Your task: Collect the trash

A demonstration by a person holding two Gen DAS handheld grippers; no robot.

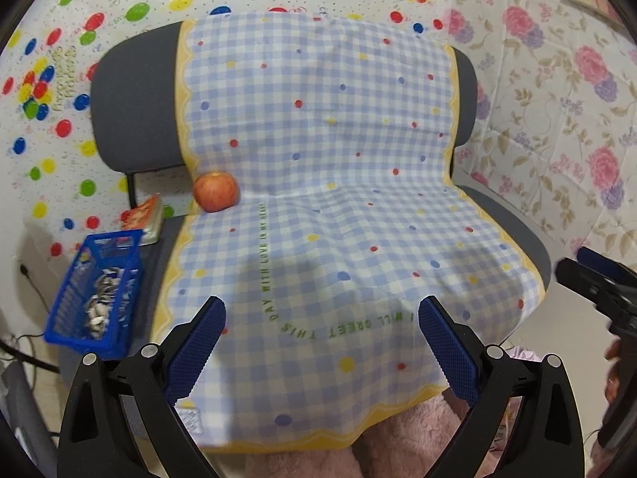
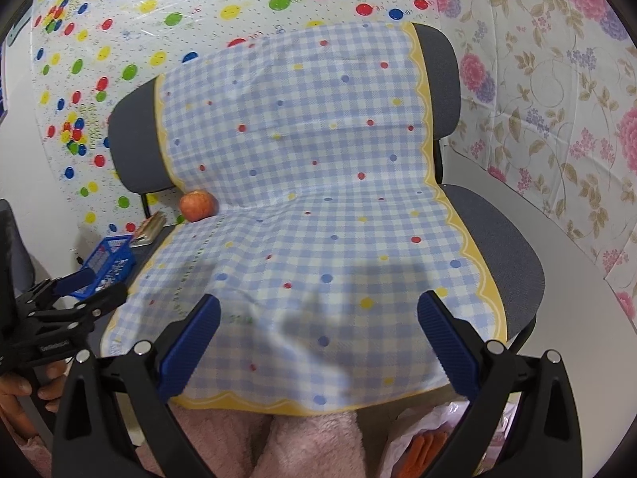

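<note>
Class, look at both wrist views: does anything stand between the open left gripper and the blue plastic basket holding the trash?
Nothing visible does. The left gripper hangs open over the checked cloth; the blue plastic basket sits off to its left, beside the cloth's edge, with only open space between.

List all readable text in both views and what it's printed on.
"I WILL GREET THIS DAY WITH LOVE IN MY HEART": green letters on the checked cloth over the chair; the first and last words are only partly legible.
Balloon-print wall sheet: yellowish lettering among the balloons, too blurred to read.
Left gripper: small white label on its body, too small to read.
Red packet behind the blue basket: print is illegible.
</note>
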